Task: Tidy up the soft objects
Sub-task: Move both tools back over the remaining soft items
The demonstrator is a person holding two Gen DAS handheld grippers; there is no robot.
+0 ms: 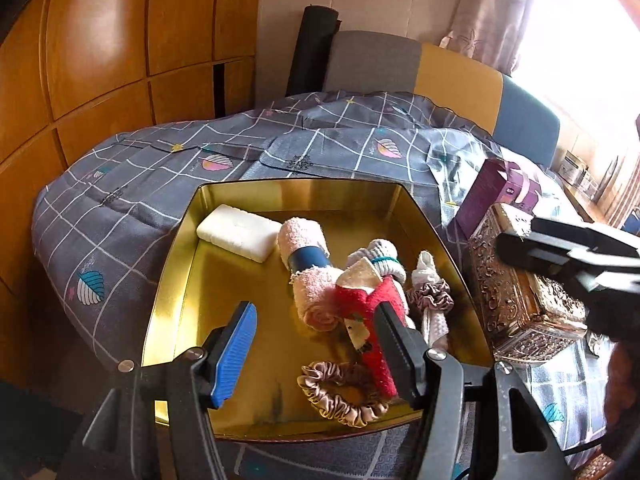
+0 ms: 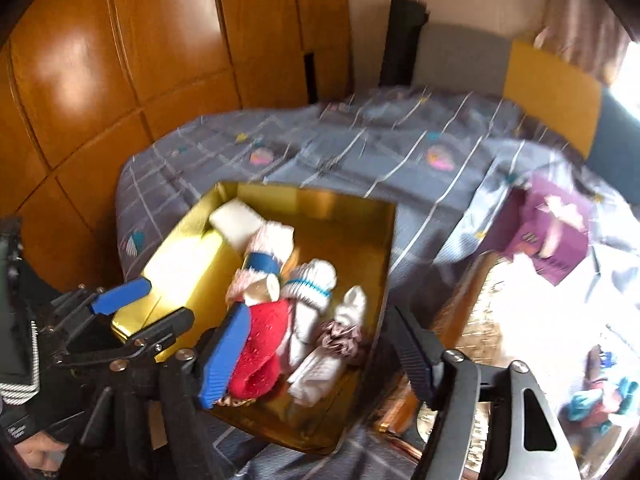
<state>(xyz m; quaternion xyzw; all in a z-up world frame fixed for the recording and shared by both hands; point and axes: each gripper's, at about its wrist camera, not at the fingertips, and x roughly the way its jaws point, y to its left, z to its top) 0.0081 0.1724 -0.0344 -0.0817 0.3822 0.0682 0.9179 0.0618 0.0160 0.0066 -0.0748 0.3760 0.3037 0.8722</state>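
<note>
A gold tin tray [image 1: 192,264] sits on the bed and holds soft items: a white sponge [image 1: 240,231], a rolled pink towel [image 1: 308,276], a red sock [image 1: 372,320], rolled white socks [image 1: 380,264], a mauve scrunchie [image 1: 430,295] and a beige scrunchie [image 1: 344,394]. My left gripper [image 1: 320,344] is open above the tray's near half, empty. My right gripper [image 2: 320,356] is open and empty above the tray's [image 2: 352,216] right side; it also shows at the right in the left wrist view [image 1: 560,252].
An ornate metal box [image 1: 520,288] stands right of the tray, with a purple carton [image 1: 492,196] behind it. The bed has a grey patterned quilt [image 1: 160,168]. Wooden wardrobe doors [image 1: 100,60] stand at the left. A headboard [image 1: 440,76] is at the back.
</note>
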